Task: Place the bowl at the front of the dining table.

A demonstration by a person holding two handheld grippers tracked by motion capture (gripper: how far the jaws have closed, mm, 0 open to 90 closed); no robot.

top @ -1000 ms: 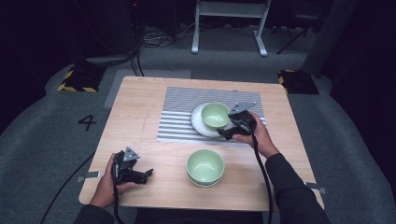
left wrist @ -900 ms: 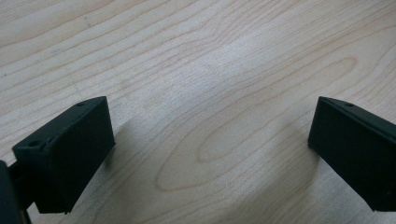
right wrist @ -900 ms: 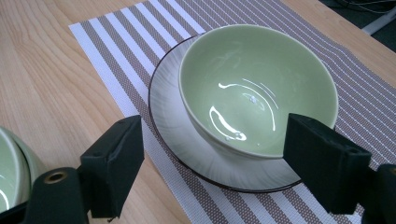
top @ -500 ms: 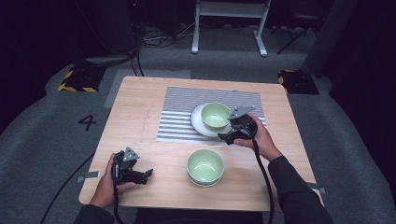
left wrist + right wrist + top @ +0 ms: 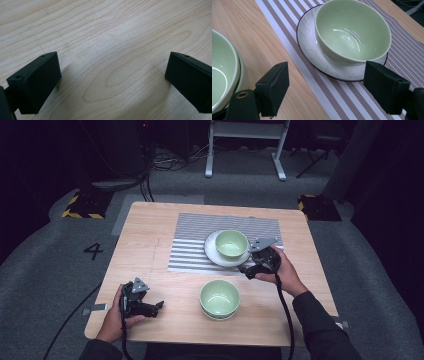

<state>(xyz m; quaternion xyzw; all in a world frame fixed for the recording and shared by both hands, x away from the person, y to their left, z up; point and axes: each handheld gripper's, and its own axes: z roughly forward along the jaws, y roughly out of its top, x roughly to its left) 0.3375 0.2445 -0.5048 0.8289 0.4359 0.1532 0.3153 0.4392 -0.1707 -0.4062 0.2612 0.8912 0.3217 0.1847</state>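
A pale green bowl (image 5: 231, 242) (image 5: 352, 32) stands on a white plate (image 5: 214, 255) (image 5: 312, 50) with a dark rim. The plate rests on a striped placemat (image 5: 190, 245) (image 5: 342, 100). My right gripper (image 5: 246, 269) (image 5: 329, 85) is open just to the near right of the plate, and its jaws point at the bowl without touching it. A second green bowl (image 5: 220, 298) (image 5: 222, 75), which seems to sit inside another bowl, stands on bare wood nearer the front. At the table's front left, my left gripper (image 5: 158, 307) (image 5: 112, 80) is open over bare wood with nothing between its jaws.
The wooden table (image 5: 145, 245) stands on grey floor marked with a 4 (image 5: 94, 251). A white stand (image 5: 247, 140) and cables lie beyond the far edge. Each gripper's cable trails off the front edge.
My right gripper has drawn back a little from the bowl on the plate, toward the near side. The left gripper has stayed put.
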